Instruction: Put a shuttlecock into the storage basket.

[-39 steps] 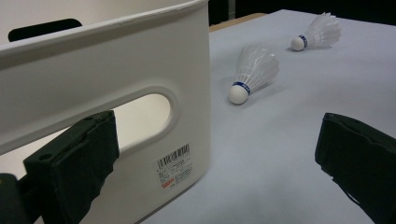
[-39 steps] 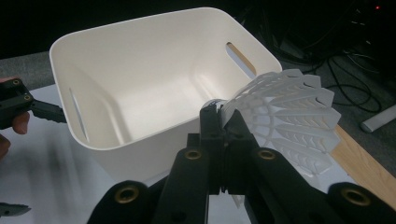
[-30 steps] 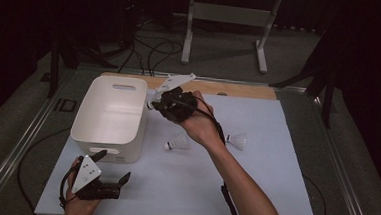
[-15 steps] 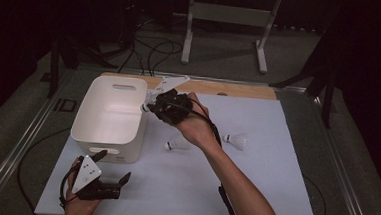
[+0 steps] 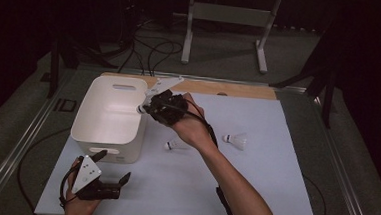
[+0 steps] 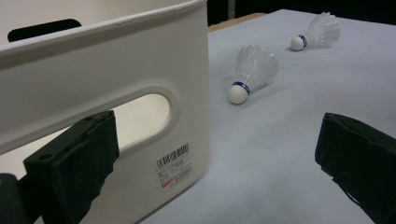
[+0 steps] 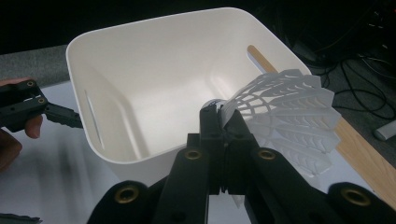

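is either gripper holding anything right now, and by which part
The right gripper pinches a shuttlecock near its cork end, where the skirt begins, over the white bin. The left gripper is open and holds nothing.

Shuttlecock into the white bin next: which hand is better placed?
Right. The right gripper already grips a shuttlecock over the white bin's rim. The left gripper sits with open jaws by the bin's near wall, holding nothing.

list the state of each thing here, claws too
bin: upright, empty
held shuttlecock: clamped in right claw, over the bin's rim
near shuttlecock: lying on the table
far shuttlecock: lying on the table
right claw: shut on held shuttlecock
left claw: open, holding nothing
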The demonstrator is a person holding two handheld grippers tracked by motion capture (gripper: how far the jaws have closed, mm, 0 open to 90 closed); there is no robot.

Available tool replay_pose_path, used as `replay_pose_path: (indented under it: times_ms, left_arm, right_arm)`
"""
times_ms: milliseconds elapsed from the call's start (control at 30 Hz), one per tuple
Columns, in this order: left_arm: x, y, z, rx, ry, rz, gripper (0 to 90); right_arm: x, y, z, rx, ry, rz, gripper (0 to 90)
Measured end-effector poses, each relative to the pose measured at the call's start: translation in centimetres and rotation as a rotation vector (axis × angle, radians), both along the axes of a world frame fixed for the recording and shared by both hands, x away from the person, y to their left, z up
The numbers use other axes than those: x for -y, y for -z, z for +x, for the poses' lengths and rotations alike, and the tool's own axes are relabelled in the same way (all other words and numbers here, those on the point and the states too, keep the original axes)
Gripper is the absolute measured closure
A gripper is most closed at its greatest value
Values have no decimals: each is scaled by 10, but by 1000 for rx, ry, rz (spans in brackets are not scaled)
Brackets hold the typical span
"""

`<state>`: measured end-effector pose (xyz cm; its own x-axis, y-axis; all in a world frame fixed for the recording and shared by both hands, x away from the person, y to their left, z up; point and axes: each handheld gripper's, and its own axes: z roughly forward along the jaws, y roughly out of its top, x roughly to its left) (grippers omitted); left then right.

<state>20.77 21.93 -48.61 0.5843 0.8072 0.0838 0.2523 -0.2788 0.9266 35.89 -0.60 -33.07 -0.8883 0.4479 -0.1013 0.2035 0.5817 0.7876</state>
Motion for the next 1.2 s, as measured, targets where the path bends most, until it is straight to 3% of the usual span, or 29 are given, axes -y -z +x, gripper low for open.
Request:
replay_pose_path:
  times_ms: [1200]
  left_arm:
    - [-1, 0, -1, 3, 0, -1, 4]
  right_arm:
    - [-36, 3, -7, 24, -63, -11, 884]
